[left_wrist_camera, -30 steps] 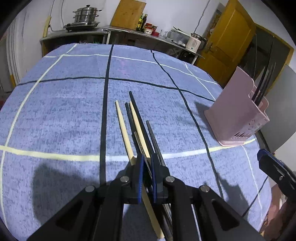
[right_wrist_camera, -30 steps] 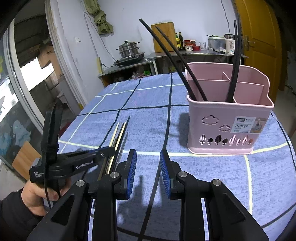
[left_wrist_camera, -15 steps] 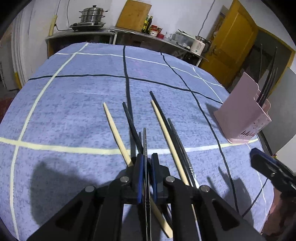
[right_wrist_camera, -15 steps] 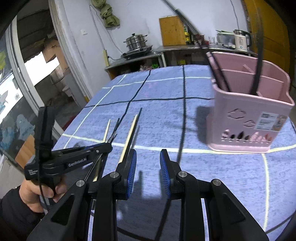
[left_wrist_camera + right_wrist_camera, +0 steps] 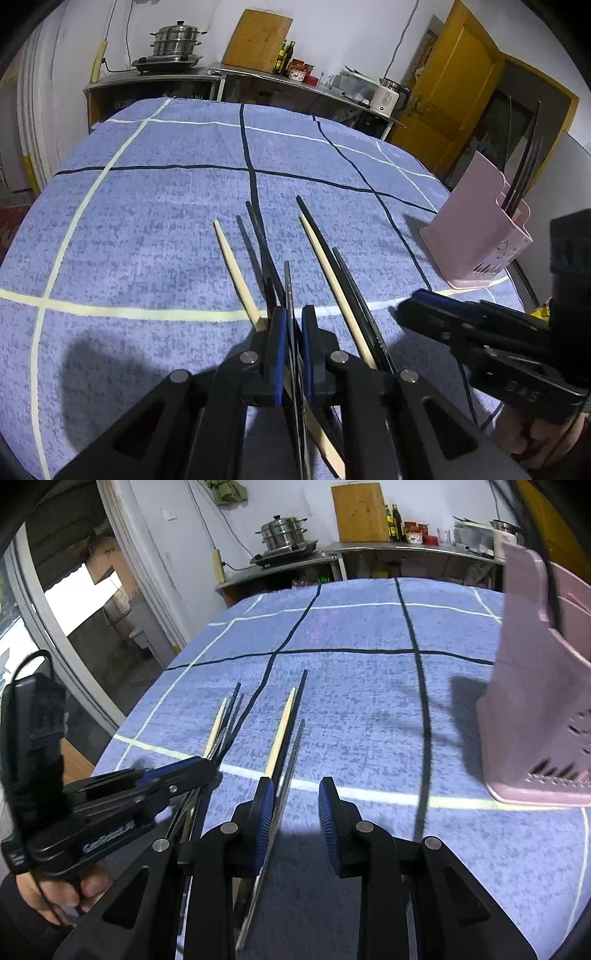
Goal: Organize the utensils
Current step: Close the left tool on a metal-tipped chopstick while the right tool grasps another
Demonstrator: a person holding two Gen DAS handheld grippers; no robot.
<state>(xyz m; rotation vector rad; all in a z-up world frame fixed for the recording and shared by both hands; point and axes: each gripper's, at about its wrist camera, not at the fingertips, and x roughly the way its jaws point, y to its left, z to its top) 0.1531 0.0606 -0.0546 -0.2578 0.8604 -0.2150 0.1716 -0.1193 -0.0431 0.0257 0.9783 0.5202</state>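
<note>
Several chopsticks lie on the blue checked tablecloth point(image 5: 147, 229): a wooden one point(image 5: 236, 266) and black ones point(image 5: 258, 236) on the left, then a wooden one point(image 5: 325, 266), a black one point(image 5: 297, 705) and a grey one point(image 5: 293, 749). My left gripper point(image 5: 291, 321) is shut on a thin grey chopstick point(image 5: 287, 280) that points forward. My right gripper point(image 5: 295, 797) is open and low over the right group, with the grey chopstick lying under the gap close to its left finger. The pink utensil basket point(image 5: 476, 236) holds black chopsticks point(image 5: 524, 173).
In the right wrist view the basket point(image 5: 535, 709) stands close at the right. A hand point(image 5: 55, 890) holds the left gripper point(image 5: 208, 768) at the lower left. Behind the table a counter point(image 5: 258, 74) carries a steamer pot, bottles and a kettle. A yellow door point(image 5: 454, 92) is at the right.
The right gripper has come down and left over the chopsticks, and the basket slid to the right edge of its view. The chopsticks, bunched before, now lie in two groups. The right gripper now shows largely in the left view.
</note>
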